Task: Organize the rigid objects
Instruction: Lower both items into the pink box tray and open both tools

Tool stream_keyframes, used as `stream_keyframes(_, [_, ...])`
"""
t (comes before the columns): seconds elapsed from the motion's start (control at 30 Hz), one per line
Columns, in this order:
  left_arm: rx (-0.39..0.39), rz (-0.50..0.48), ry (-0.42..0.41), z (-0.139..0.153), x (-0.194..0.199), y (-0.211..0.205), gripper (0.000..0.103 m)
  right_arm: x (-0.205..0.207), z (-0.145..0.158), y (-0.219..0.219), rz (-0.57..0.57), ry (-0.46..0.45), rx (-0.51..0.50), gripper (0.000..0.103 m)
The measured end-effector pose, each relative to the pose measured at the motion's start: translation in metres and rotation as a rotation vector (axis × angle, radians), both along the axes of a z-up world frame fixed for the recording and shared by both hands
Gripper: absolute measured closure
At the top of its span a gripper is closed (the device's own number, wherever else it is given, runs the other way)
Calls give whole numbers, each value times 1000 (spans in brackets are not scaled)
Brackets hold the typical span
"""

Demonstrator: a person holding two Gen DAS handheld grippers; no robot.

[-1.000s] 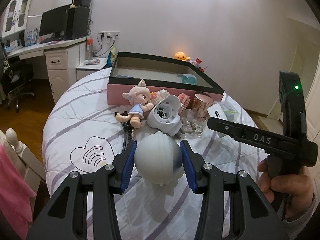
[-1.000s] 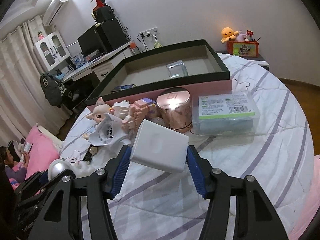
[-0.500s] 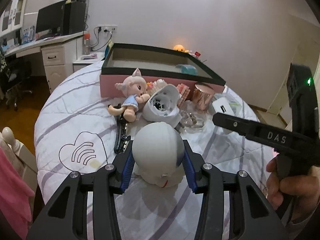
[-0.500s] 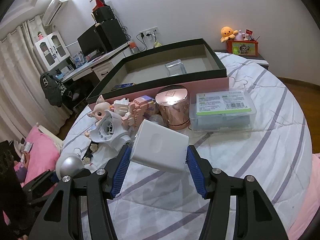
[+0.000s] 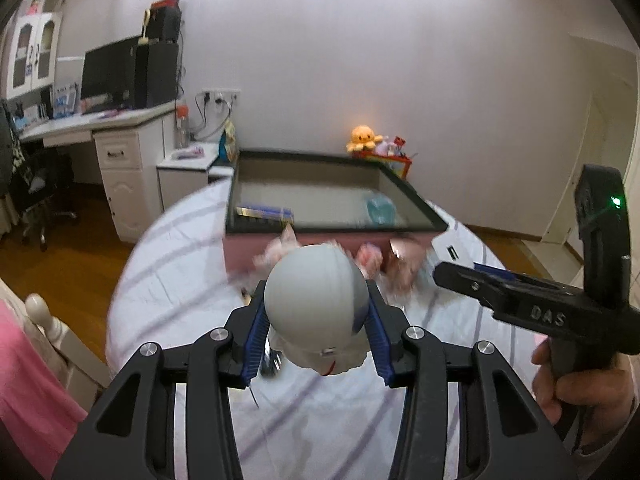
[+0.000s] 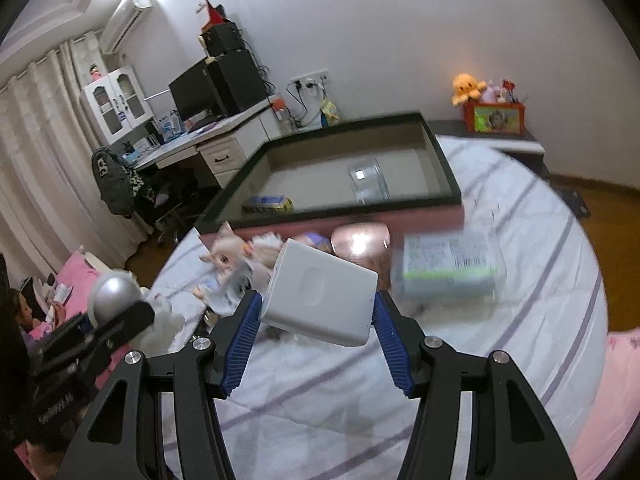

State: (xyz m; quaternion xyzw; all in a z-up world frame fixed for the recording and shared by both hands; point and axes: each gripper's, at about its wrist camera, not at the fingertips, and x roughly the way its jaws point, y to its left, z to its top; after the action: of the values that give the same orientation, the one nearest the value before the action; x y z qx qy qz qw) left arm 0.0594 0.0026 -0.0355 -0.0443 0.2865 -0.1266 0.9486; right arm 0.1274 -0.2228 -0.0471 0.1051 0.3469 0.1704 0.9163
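My left gripper [image 5: 316, 328] is shut on a grey round-headed toy figure [image 5: 316, 292] and holds it above the bed; the figure also shows in the right wrist view [image 6: 114, 292]. My right gripper [image 6: 316, 316] is shut on a white rectangular box [image 6: 322, 292], held tilted above the bed. The right gripper also shows in the left wrist view [image 5: 532, 308]. The open pink box with a dark rim [image 5: 332, 156] [image 6: 448, 196] lies beyond, with a clear container [image 6: 368, 178] and a blue flat item [image 6: 268, 203] inside.
In front of the pink box lie a doll [image 6: 228, 252], a copper cylinder [image 6: 360, 240] and a clear case with a green label [image 6: 448, 264], blurred. A desk with a monitor [image 5: 116, 76] stands at the left. The bed's post [image 5: 38, 308] is near left.
Both grippers have risen and moved toward the pink box with their objects still held. The view now looks more into the box, and the scene is motion-blurred.
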Motion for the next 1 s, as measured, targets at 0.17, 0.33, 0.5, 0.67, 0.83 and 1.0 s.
stream_keyframes(0.17, [13,9,-43,30,37,8,58,24,39,5,26,-70,-54,45])
stream_keyframes(0.33, [11,0,-43,45,84,11,58,63,61,2,33,-87,-73,45])
stream_keyframes(0.5, [23,-15,-32,50,125,6,58,114,62,-2,35,-46,-74,45])
stream_keyframes(0.67, [21,-26,29,43,176,-1,58,165,36,-5,20,48,-74,45])
stream_keyframes(0.83, [43,-28,121,22,227,-14,58,205,9,-9,-7,138,-76,45])
stream_keyframes(1.0, [44,-38,242,-14,267,-25,58,226,-14,-10,-8,218,-82,44])
